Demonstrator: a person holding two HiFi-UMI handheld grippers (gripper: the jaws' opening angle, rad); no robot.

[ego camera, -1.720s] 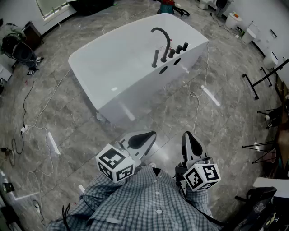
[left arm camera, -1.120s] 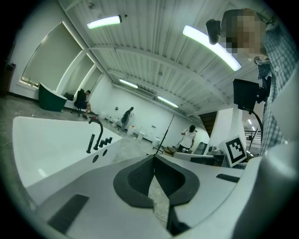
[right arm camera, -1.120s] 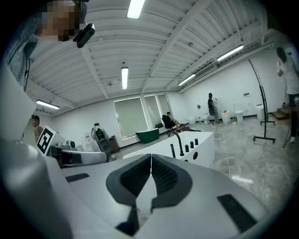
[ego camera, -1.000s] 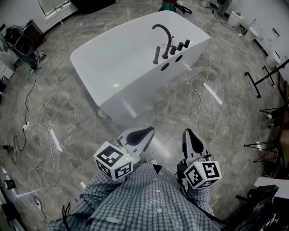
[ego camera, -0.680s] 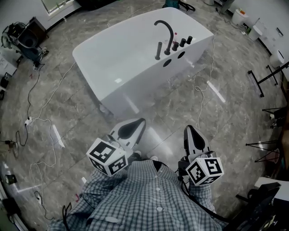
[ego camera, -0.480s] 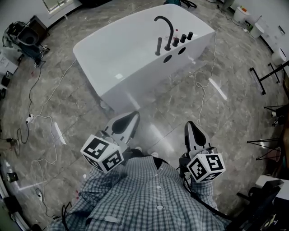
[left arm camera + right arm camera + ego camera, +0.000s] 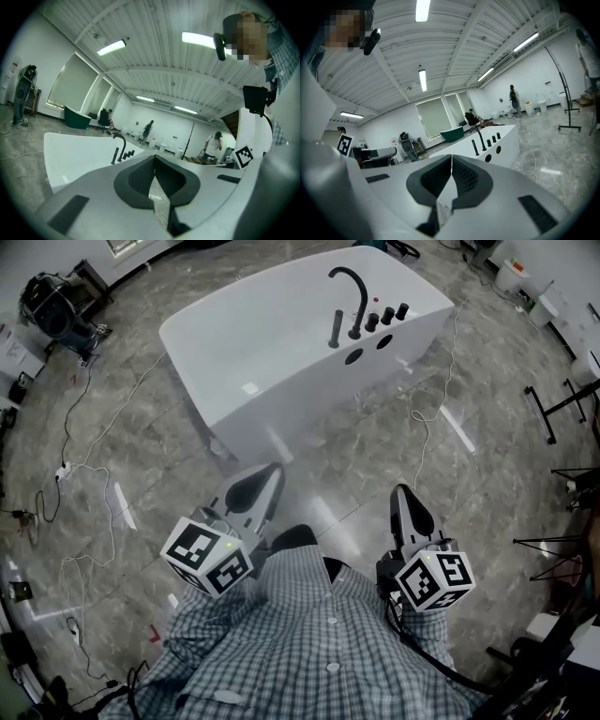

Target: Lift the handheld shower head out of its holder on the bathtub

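The bathtub (image 7: 272, 409) stands well ahead of the person, and the handheld shower head (image 7: 336, 329) rises as a short dark upright rod from the far right rim of the bathtub, just left of the arched spout (image 7: 349, 287) and the row of knobs (image 7: 387, 315). Both tools are well short of the bathtub and close to the person's shirt. The left gripper (image 7: 274, 470) has its jaws pressed together on nothing, and so does the right gripper (image 7: 401, 489), which points roughly toward the fittings. The step in hand looks like the approach. To do it well, the person would likely walk round to the fittings side of the bathtub, stepping clear of the white cable (image 7: 427, 423) lying on the floor beside it. The jaws of one tool should be spread before it arrives, then close across the rod's middle. The rod should be drawn straight up along its own line, without prying sideways against the spout.
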